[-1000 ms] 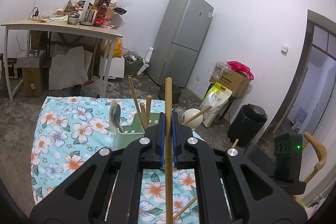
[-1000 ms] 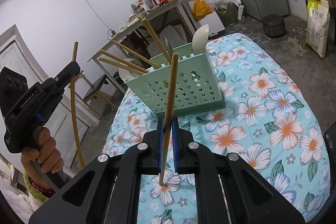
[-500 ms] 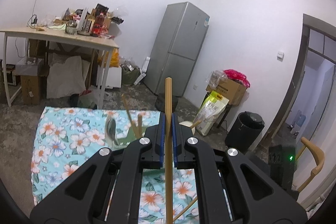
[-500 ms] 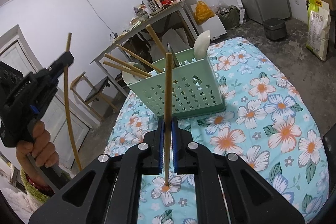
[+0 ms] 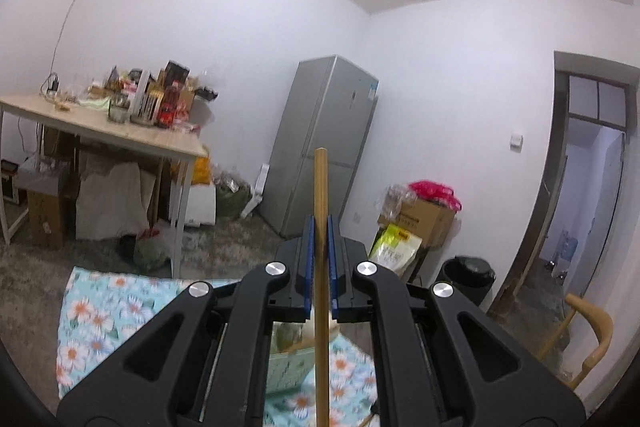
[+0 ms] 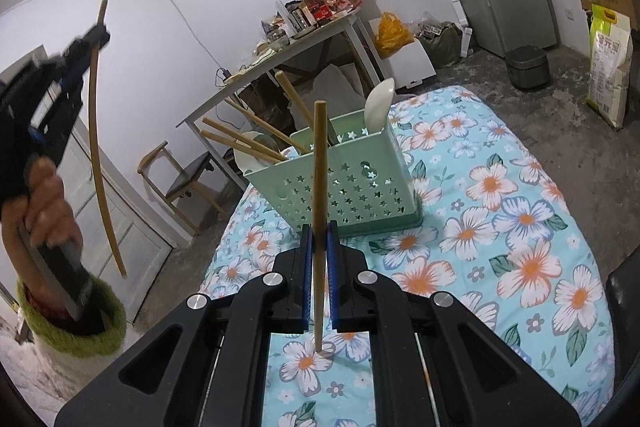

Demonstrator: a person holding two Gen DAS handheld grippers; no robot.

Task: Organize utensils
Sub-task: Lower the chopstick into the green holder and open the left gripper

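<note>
Since the earlier frame the left gripper (image 5: 319,227) has climbed: its view now shows mostly wall and fridge (image 5: 324,151), with the floral cloth (image 5: 92,311) pushed to the lower edge, while the right gripper (image 6: 319,239) has barely shifted.

Jaw state: the left gripper is clenched on a chopstick (image 5: 321,267) held upright. The right gripper is likewise clamped on a second chopstick (image 6: 319,211), also upright, its lower tip just above or touching the cloth; which cannot be told.

Location of the task's items: the green utensil basket (image 6: 352,187) stands on the cloth at 12 o'clock from the right gripper, near but apart. It already holds several chopsticks leaning toward 10 o'clock and a white spoon (image 6: 378,103) at its 1 o'clock corner. In the right wrist view the left gripper sits at 9 o'clock, well apart from the basket and raised.

Risks noted:
- Each chopstick is pinched at a single narrow point; in my judgement a quick swing could let it pivot or slip between the pads.
- Lowering a stick among the leaning chopsticks could snag them, or tip the light basket.
- Both grippers converging on the basket together could collide.
- A release short of the rim would drop the stick on the cloth.
</note>
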